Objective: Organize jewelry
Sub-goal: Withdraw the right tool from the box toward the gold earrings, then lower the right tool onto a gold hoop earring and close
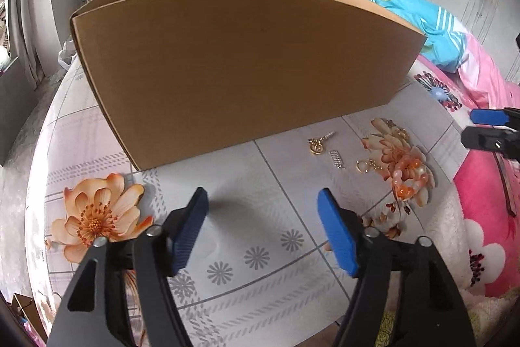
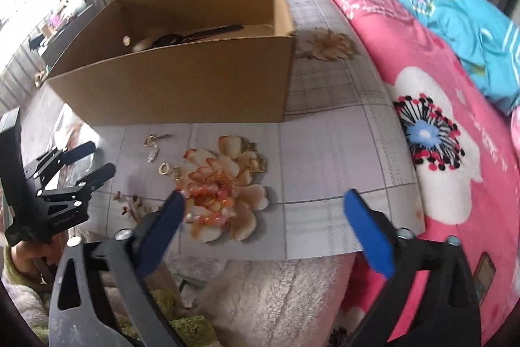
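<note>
Small jewelry lies on a flowered mat in front of a brown cardboard box [image 1: 247, 70]: a gold earring [image 1: 317, 145], a rhinestone strip [image 1: 336, 159], a gold hoop [image 1: 365, 165] and an orange bead bracelet [image 1: 409, 181]. My left gripper [image 1: 263, 200] is open over bare mat, left of the pieces, holding nothing. My right gripper [image 2: 264, 197] stands wide open. The bead bracelet [image 2: 211, 200] lies just inside its left finger [image 2: 162, 223], which hides part of it, and the pads do not press on it. A dark strap-like item [image 2: 182, 36] lies in the box [image 2: 182, 93].
A gold ornament [image 2: 256, 161] rests on the printed flower behind the bracelet. A pink flowered blanket [image 2: 438, 152] and blue cloth [image 2: 471, 31] border the mat on the right. White fleece [image 2: 276, 298] lies at the mat's near edge. The left gripper [image 2: 97, 158] shows at the left.
</note>
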`<move>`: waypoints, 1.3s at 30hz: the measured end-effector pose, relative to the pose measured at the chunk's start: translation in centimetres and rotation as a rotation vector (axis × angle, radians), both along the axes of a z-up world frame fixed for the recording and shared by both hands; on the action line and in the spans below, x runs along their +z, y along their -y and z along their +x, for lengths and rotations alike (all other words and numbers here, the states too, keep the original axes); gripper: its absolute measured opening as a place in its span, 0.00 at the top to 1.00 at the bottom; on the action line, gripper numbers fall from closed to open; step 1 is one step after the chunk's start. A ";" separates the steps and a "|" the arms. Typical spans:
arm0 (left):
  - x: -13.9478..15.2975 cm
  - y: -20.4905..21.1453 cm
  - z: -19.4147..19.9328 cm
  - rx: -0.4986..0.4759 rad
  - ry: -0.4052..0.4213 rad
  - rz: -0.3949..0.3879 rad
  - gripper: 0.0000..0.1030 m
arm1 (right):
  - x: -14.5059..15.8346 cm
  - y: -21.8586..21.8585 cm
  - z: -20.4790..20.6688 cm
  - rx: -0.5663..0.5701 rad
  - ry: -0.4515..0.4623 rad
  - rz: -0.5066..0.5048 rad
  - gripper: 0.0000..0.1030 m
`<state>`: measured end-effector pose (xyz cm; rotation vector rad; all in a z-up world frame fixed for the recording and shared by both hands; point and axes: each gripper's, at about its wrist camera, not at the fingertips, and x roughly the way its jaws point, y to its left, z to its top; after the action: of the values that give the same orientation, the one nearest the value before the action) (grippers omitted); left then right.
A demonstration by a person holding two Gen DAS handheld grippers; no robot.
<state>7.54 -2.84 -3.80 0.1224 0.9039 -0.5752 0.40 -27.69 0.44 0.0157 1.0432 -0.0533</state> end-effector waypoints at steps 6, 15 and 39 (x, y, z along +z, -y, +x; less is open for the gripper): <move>-0.4 1.4 0.2 0.013 0.020 0.112 0.06 | -0.1 -1.3 0.4 0.021 0.008 -0.079 0.08; -0.8 2.3 0.1 0.028 0.018 0.151 0.05 | -0.2 -1.0 -0.3 -0.001 0.161 -0.207 0.08; -0.6 3.1 1.3 -0.011 -0.078 0.209 0.04 | -3.4 0.7 2.8 0.112 0.087 0.029 0.52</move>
<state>8.84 -5.93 -4.42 0.2951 1.0385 -0.4975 3.17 -28.38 -2.96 -0.0138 0.9566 0.0643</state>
